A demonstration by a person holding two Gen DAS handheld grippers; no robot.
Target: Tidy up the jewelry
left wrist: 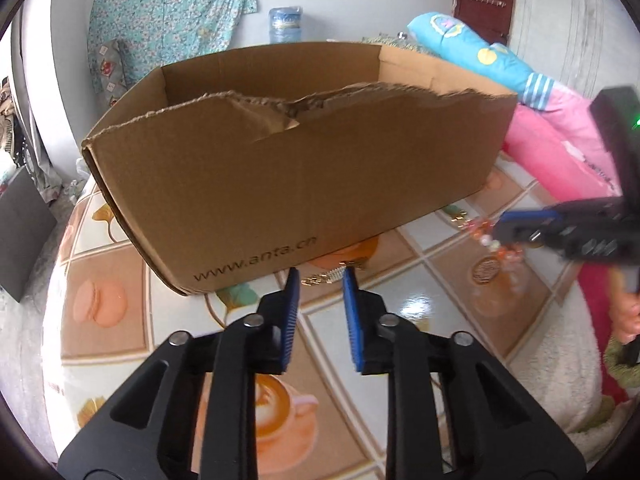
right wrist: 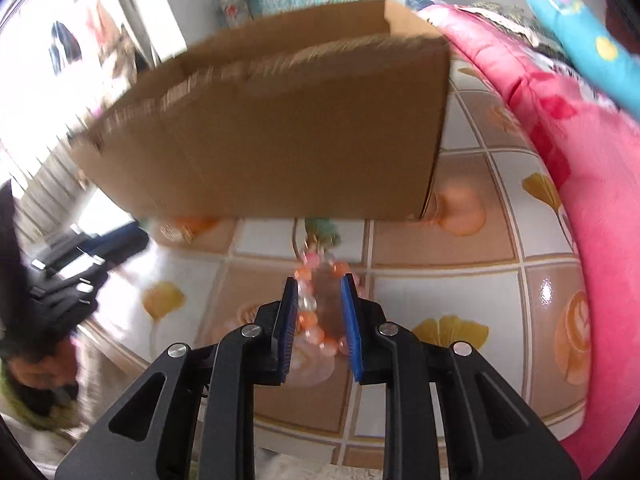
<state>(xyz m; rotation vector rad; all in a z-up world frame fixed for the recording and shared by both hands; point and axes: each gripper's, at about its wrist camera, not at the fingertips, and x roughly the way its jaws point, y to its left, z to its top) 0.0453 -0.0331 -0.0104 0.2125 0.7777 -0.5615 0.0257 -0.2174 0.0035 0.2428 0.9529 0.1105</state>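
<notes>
1. On the patterned tablecloth, before the cardboard box, my left gripper stands open around a gold chain.
2. My right gripper straddles the orange bead bracelet, pads not visibly pressing.

The only writing I can read is "www.anta.cn", printed in dark letters low on the near side wall of the open brown cardboard box in front of me. It slants along the bottom edge in my left view. In my right view that wall is blurred and I can read nothing there.
</notes>
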